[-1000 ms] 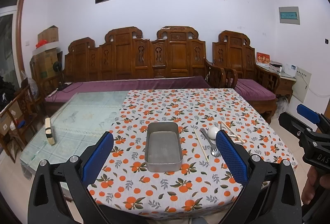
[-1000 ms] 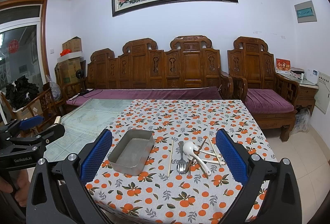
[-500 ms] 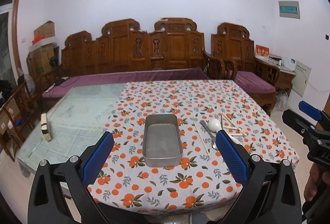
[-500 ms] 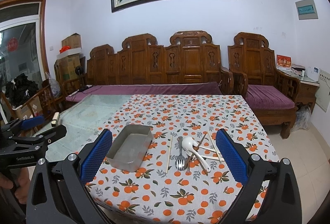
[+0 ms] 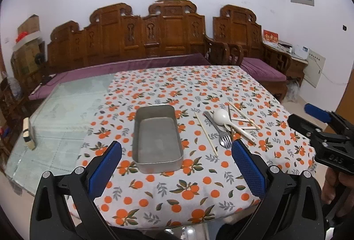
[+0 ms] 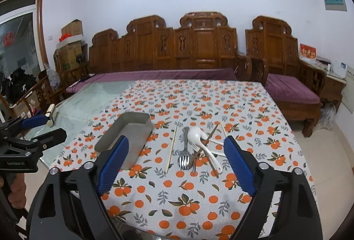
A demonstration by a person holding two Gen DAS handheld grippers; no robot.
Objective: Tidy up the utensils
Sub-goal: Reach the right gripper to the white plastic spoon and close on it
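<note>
An empty grey metal tray [image 5: 157, 140] [image 6: 127, 136] sits on the orange-patterned tablecloth [image 5: 168, 191] [image 6: 221, 103]. To its right lies a pile of utensils: a white spoon [image 5: 227, 120] [image 6: 199, 140], a metal fork [image 5: 219, 131] [image 6: 184, 151], a lone wooden chopstick [image 5: 205, 134] [image 6: 171, 148] and more chopsticks [image 5: 243, 117] [image 6: 211, 134]. My left gripper [image 5: 176, 167] is open and empty above the tray's near end. My right gripper [image 6: 177, 161] is open and empty above the near end of the pile. Each gripper shows in the other's view, the right [image 5: 318, 122] and the left [image 6: 37, 129].
The table's left part is bare glass [image 5: 66, 107] with a small block [image 5: 28, 132] [image 6: 51, 115] near its edge. A carved wooden bench [image 5: 154, 41] [image 6: 177, 50] with purple cushions stands behind the table. Floor lies to the right [image 6: 327, 151].
Both grippers have moved forward and tilted down toward the table. The tray and utensils look larger and have not moved.
</note>
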